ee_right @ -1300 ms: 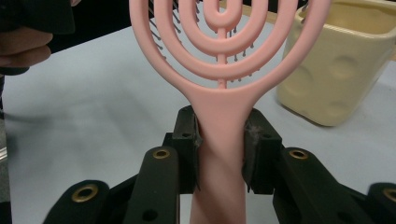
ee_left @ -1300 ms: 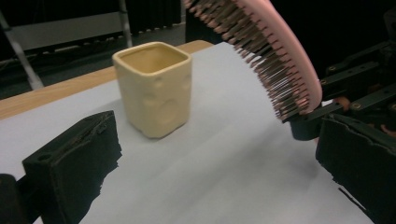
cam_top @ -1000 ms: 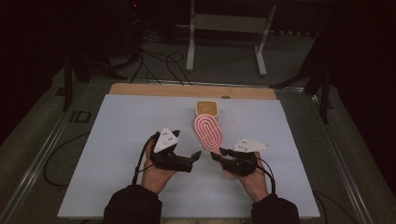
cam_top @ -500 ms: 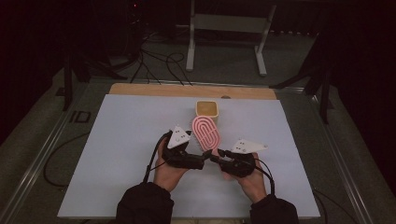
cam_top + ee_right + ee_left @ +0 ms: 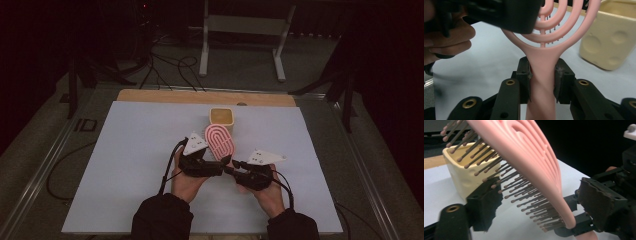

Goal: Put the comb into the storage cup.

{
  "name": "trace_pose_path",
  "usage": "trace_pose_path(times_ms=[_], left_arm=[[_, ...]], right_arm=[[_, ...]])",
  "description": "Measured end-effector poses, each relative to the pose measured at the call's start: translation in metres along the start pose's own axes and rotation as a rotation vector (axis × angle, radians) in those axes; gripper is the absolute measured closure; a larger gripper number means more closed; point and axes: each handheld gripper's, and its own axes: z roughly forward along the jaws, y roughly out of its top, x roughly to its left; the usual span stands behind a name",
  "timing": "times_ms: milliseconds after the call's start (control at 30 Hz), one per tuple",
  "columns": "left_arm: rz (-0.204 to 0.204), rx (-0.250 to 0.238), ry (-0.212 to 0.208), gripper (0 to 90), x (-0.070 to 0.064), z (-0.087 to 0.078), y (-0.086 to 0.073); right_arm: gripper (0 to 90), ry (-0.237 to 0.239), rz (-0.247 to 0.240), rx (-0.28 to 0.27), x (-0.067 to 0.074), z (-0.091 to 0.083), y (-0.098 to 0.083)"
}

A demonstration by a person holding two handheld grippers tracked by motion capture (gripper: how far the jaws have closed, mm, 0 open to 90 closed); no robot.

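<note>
Left gripper (image 5: 220, 167) slid right to the pink hairbrush (image 5: 220, 141), jaws just closing around its head, not yet pressing. Right gripper (image 5: 541, 80) clamps the handle above the tabletop (image 5: 130, 150). Brush looks light, stiff; handle grips best.

Left tongs (image 5: 220, 167) shifted right to the pink brush (image 5: 220, 141), jaws closing around its head

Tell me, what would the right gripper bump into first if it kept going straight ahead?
Probably the cream cup past the pink hairbrush that the right gripper holds by the handle, though depth is hard to judge.
</note>
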Motion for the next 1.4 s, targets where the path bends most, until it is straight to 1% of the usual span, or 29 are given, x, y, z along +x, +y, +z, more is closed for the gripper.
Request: trace_pose_path(times_ms=[100, 267, 300, 533, 700, 767, 833, 1033, 1067, 1100, 1200, 1333, 1400], left_arm=[[-0.018, -0.001, 0.004, 27.1, -0.0004, 0.0024, 0.0002], [-0.021, -0.007, -0.005, 34.0, -0.0018, 0.0041, 0.0014], [-0.027, -0.008, -0.006, 35.3, -0.0023, 0.0044, 0.0017], [-0.039, 0.006, -0.015, 45.2, -0.0016, 0.0064, 0.0022], [-0.065, -0.003, -0.031, 51.6, 0.0001, 0.0058, 0.0025], [-0.066, -0.008, -0.045, 55.5, 0.0001, 0.0052, 0.003], [-0.066, -0.011, -0.052, 57.3, -0.0004, 0.0048, 0.0031], [-0.081, -0.021, -0.07, 60.8, -0.0018, 0.0056, 0.0027], [-0.101, -0.027, -0.102, 61.6, -0.0005, 0.0057, 0.003], [-0.112, -0.028, -0.112, 62.5, -0.0001, 0.0056, 0.0034], [-0.131, -0.038, -0.124, 63.3, 0.0002, 0.0056, 0.0039], [-0.143, -0.044, -0.13, 64.1, -0.0002, 0.0049, 0.0043], [-0.141, -0.046, -0.128, 64.4, -0.001, 0.0046, 0.0048]], right_arm=[[70.0, 0.004, -0.002, 0.0, 0.0004, 0.0002, 0.0], [70.0, 0.008, -0.007, 0.001, 0.0019, 0.0013, 0.0], [70.0, 0.007, -0.008, 0.001, 0.0019, 0.0017, -0.0002], [70.0, 0.012, -0.001, -0.001, 0.0031, 0.0027, -0.0007], [70.0, 0.017, -0.004, 0.005, 0.0031, 0.0034, -0.0012], [70.0, 0.018, -0.001, 0.003, 0.003, 0.0033, -0.0012], [70.0, 0.021, 0.002, 0.0, 0.0034, 0.0033, -0.0009], [70.0, 0.019, -0.002, 0.003, 0.0031, 0.0033, -0.0009], [70.0, 0.014, -0.006, 0.008, 0.0031, 0.0034, -0.001], [69.9, 0.011, -0.008, 0.013, 0.0029, 0.0034, -0.0012], [69.9, 0.012, -0.003, 0.006, 0.0026, 0.0037, -0.0013], [69.7, 0.015, -0.003, 0.0, 0.0021, 0.0032, -0.0009], [69.3, 0.017, -0.001, -0.002, 0.0027, 0.0035, -0.0006]])
